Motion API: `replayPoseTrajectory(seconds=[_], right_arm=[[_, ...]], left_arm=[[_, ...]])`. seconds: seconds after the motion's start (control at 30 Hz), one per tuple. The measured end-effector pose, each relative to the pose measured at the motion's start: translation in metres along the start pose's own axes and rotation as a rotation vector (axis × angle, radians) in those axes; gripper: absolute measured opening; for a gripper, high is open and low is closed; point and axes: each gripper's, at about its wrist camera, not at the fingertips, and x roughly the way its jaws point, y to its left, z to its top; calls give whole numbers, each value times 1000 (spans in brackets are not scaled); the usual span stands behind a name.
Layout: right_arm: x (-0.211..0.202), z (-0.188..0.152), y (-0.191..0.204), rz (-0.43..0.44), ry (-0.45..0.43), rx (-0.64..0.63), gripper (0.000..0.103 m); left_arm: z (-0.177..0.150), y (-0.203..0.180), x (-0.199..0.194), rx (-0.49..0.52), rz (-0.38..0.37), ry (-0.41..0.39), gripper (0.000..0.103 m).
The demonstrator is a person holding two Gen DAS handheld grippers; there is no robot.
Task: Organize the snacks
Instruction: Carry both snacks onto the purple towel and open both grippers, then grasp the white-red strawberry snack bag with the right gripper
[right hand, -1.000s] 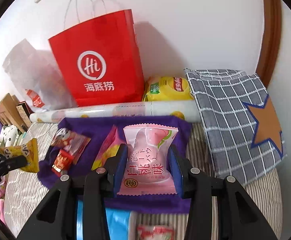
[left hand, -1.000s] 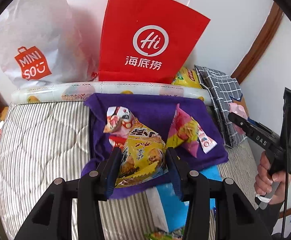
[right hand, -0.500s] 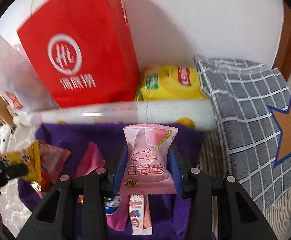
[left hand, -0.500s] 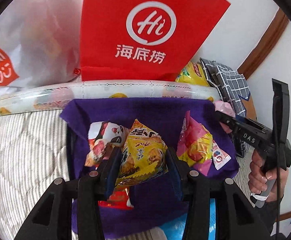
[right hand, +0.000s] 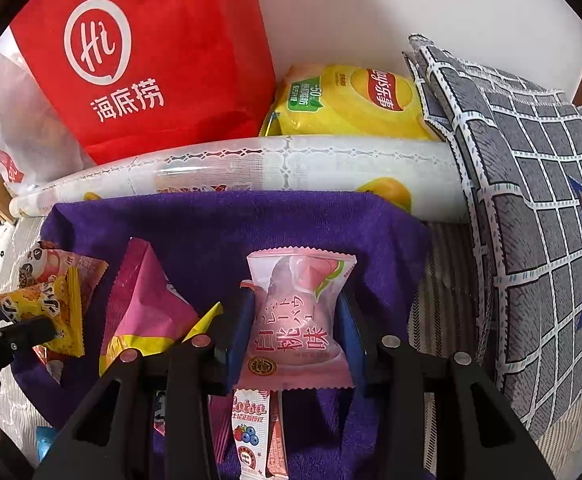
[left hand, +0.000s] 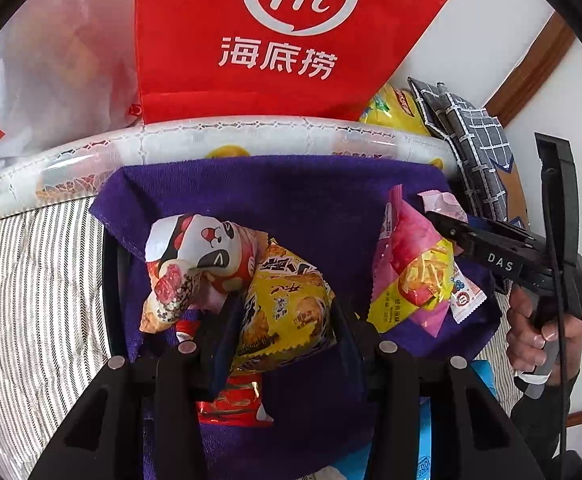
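Note:
My left gripper (left hand: 281, 316) is shut on a yellow snack packet (left hand: 287, 304), held low over a purple cloth (left hand: 291, 200). On that cloth lie a panda-print packet (left hand: 195, 256), a red packet (left hand: 231, 400) and a pink-and-yellow packet (left hand: 411, 276). My right gripper (right hand: 295, 336) is shut on a pale pink peach-flavour packet (right hand: 297, 320) above the same purple cloth (right hand: 231, 232). Below it lies a small berry biscuit packet (right hand: 255, 436), with the pink-and-yellow packet (right hand: 143, 312) to its left. The right gripper (left hand: 443, 228) shows at the right edge of the left wrist view, the left gripper (right hand: 7, 320) at the left of the right wrist view.
A red paper bag (right hand: 143, 60) and a white plastic bag (left hand: 51, 72) stand against the wall behind a rolled printed sheet (right hand: 271, 168). A yellow crisps bag (right hand: 351, 100) and a grey checked cushion (right hand: 531, 208) sit at the right. Striped bedding (left hand: 31, 300) surrounds the cloth.
Both grippers have come down and forward toward the purple cloth with their packets still held. The red bag and the cloth look larger and nearer now.

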Motion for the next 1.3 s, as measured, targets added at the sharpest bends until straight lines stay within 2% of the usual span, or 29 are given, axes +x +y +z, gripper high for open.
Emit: replayPoseTrajectory(seconds=[0.23,0.4,0.5,0.6,0.67,0.7,0.73,0.83,1.03,1.17,1.3], right_arm=[[-6,0,-6,5,-4,-6,45],[-22,3,-7,4,-42,-18,57],[-32,3,-5,3,-65,-18,57],[-42,3,-2,3,-88,-12,57],[-48,2,5,2,-99,-11,57],[-52,1,7,-2,-109,-8,57],[-57,-2,8,-5,-117,-5,57],[-66,-7,11,-36,-140,-5,57],[-96,-25,1,-97,-193,38,57],[-116,-44,-9,-80,-165,63,57],[-129,-74,-14,-105,-142,53,57]], left_arm=[[0,-1,4,10,-4,7,44],[-1,-2,5,15,-2,8,44],[0,-2,5,10,-4,13,45],[0,0,5,5,-21,26,53],[0,1,4,-7,-11,23,54],[0,2,3,-9,-2,22,59],[1,1,2,-8,3,23,66],[1,-2,-6,-1,0,12,76],[-4,-14,-31,20,11,-22,77],[-12,-23,-51,38,10,-70,77],[-28,-28,-68,44,7,-85,77]])
